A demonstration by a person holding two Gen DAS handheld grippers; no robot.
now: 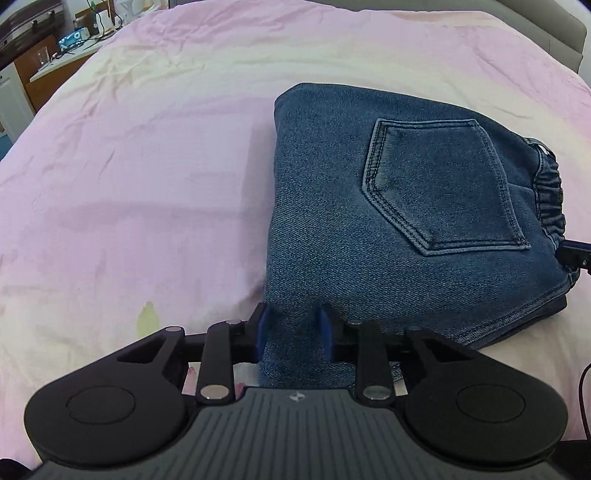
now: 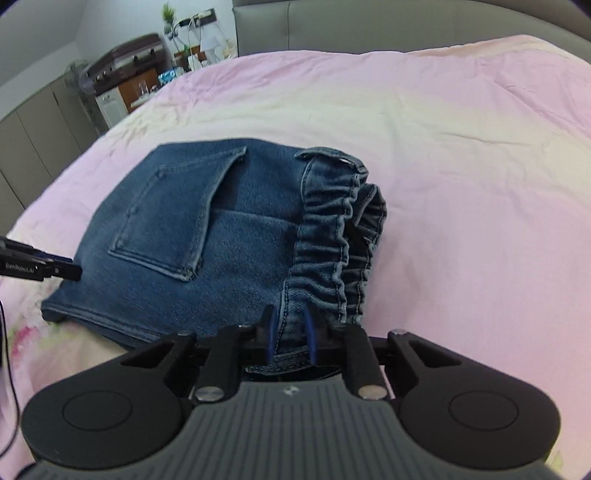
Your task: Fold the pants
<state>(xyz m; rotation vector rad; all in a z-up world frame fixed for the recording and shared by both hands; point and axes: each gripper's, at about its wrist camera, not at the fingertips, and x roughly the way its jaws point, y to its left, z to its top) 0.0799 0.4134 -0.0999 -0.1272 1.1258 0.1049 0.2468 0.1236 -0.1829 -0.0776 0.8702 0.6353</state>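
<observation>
Blue denim pants [image 1: 406,206] lie folded into a compact stack on the pink bed sheet [image 1: 129,166], back pocket up, elastic waistband [image 2: 332,240] on the right side. My left gripper [image 1: 293,334] has its fingers around the near left corner of the stack, with a gap wider than the cloth between them. My right gripper [image 2: 290,332] is closed on the near waistband corner of the pants [image 2: 207,236]. The tip of the right gripper shows at the edge of the left wrist view [image 1: 576,254], and the left gripper shows in the right wrist view [image 2: 40,267].
The bed sheet [image 2: 461,147] spreads wide around the pants. A grey headboard [image 2: 369,26] stands at the far end. Cabinets and a cluttered shelf [image 2: 140,81] stand beyond the bed's left side. A black cable [image 2: 7,369] hangs at the left.
</observation>
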